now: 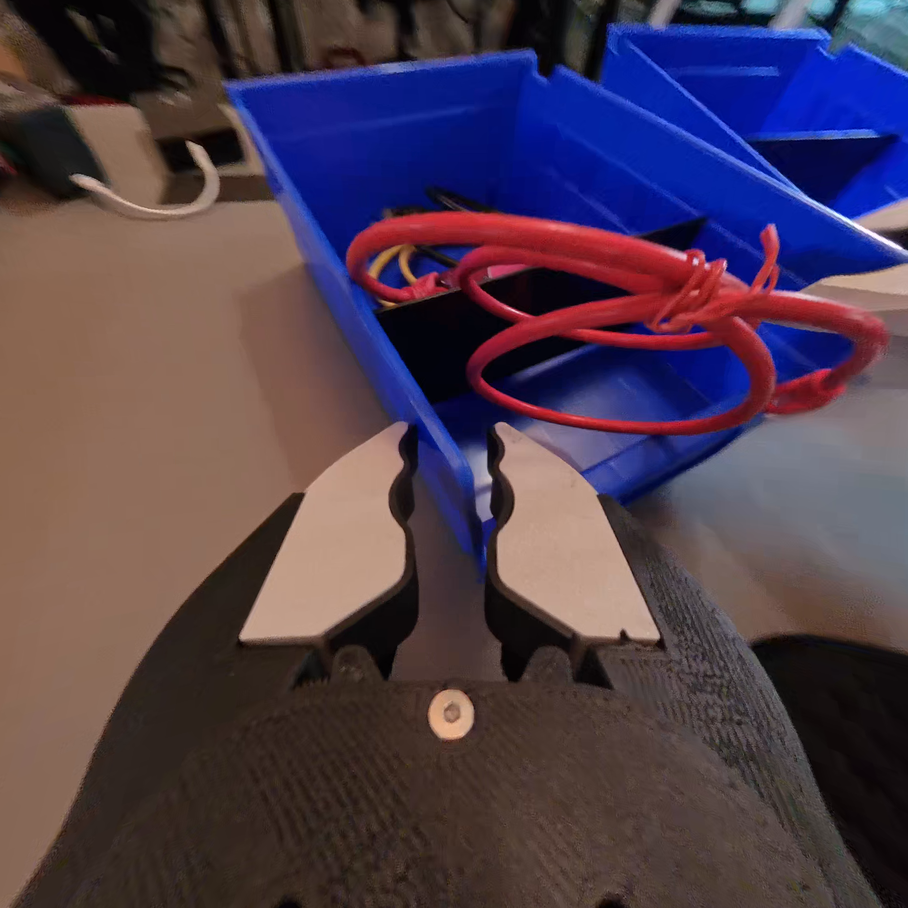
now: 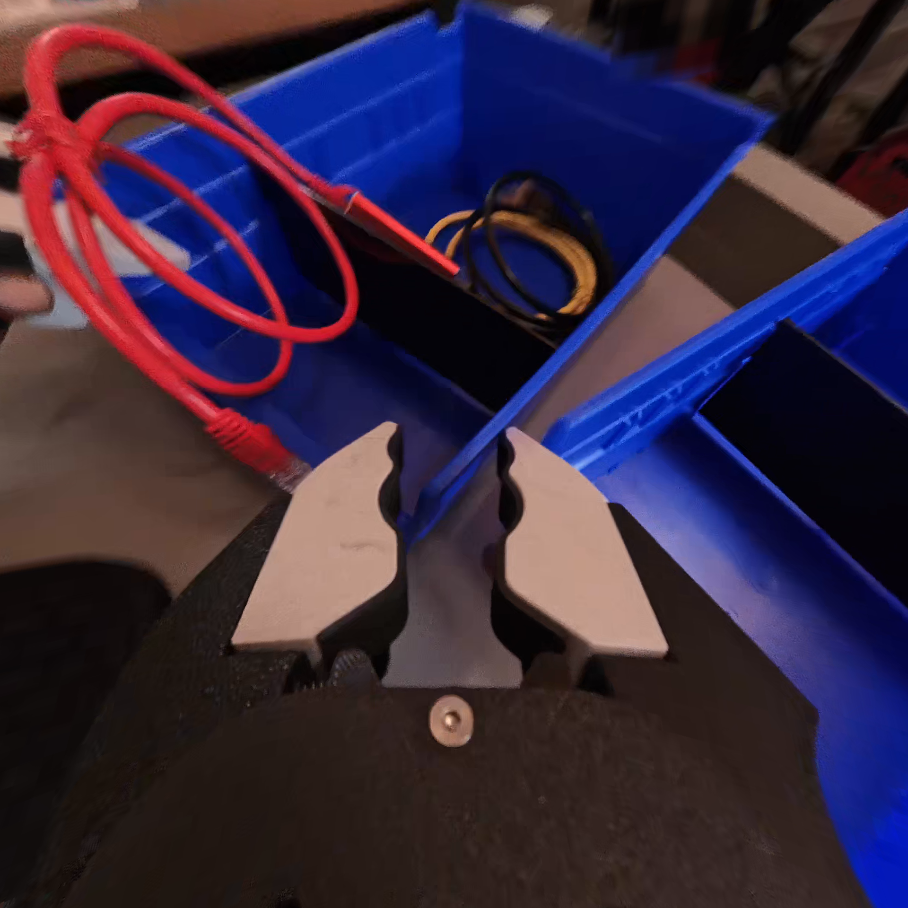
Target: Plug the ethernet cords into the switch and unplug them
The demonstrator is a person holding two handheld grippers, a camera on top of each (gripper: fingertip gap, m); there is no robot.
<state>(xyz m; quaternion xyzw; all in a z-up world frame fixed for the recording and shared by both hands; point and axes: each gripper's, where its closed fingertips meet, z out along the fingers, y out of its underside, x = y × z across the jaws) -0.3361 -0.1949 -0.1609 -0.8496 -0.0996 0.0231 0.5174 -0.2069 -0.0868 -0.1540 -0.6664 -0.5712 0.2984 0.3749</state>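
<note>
A blue bin [image 1: 393, 123] with a black divider [image 1: 442, 334] holds a coiled red ethernet cord [image 1: 614, 245] that hangs over its rim, with one red plug [image 1: 806, 388] outside. A yellow cord [image 1: 388, 265] lies in the back compartment. My left gripper [image 1: 449, 432] straddles the bin's left wall near the front corner, jaws close around it. In the right wrist view my right gripper [image 2: 449, 432] straddles the right wall of the bin [image 2: 565, 98] the same way. The red cord [image 2: 196, 275], yellow cord [image 2: 580, 255] and a black cord [image 2: 496, 196] show there. No switch is in view.
A second blue bin [image 1: 737, 83] with a black divider stands just right of the first; it also shows in the right wrist view [image 2: 737, 565]. A white cable [image 1: 147, 206] runs from a box at the table's far left. The table [image 1: 147, 393] is grey.
</note>
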